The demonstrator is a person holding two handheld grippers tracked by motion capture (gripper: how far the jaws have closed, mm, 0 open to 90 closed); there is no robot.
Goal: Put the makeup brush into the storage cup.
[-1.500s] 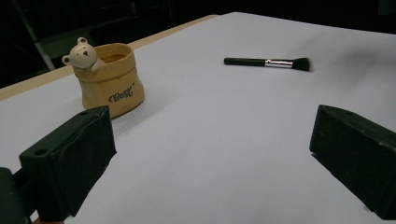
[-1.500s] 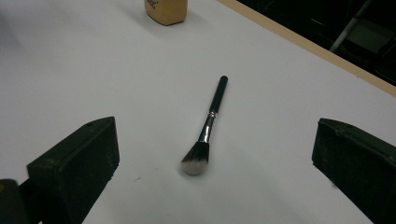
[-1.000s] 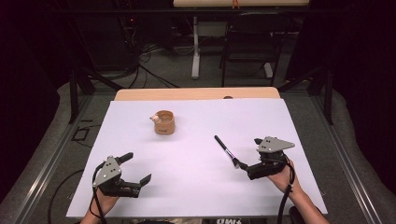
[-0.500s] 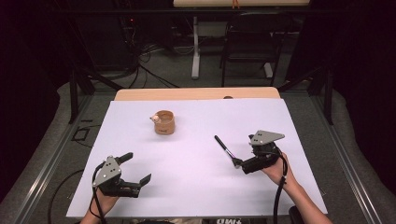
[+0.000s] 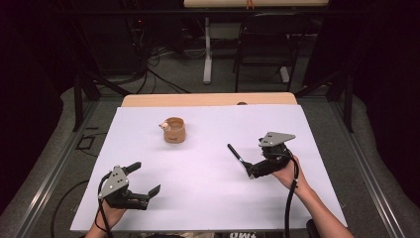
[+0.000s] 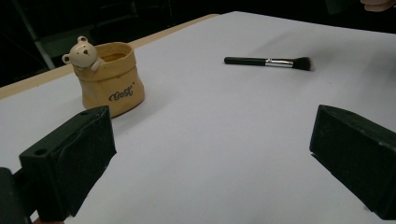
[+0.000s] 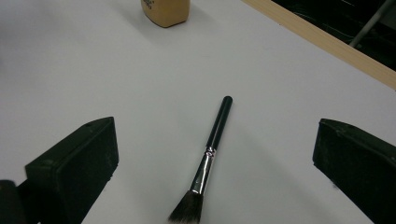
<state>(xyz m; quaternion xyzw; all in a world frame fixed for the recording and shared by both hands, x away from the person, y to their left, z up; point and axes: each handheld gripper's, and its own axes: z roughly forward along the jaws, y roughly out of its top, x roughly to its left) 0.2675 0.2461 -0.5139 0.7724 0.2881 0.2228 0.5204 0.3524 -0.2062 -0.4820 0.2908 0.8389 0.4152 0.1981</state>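
- Left gripper (image 5: 146,179) sits at the near left part of the white table cover (image 5: 198,198), held in the person's left hand (image 5: 110,214); its jaws stand wide apart with nothing between them.
- Seen from the left gripper view, both black jaws frame bare white surface, with the pot and the brush lying farther off.
- Tan pot (image 5: 174,130) with a small bear figure (image 6: 82,51) on its rim stands upright toward the far middle-left of the cover, well apart from both grippers; dark lettering shows on its side.
- Makeup brush (image 5: 238,157) lies flat on the cover to the right of centre, with a black handle, a silver ferrule and dark bristles.
- In the high view the handle tip points away toward the far side and the bristle end lies at the right gripper's jaws.
- Right gripper (image 5: 250,171), held in the person's right hand (image 5: 285,173), rests at the right part of the cover with its jaws wide apart.
- From the right gripper view, the brush (image 7: 208,157) lies between the two jaws, bristles nearest the camera, touching neither jaw.
- Wooden table edge (image 5: 208,99) shows beyond the far side of the cover.
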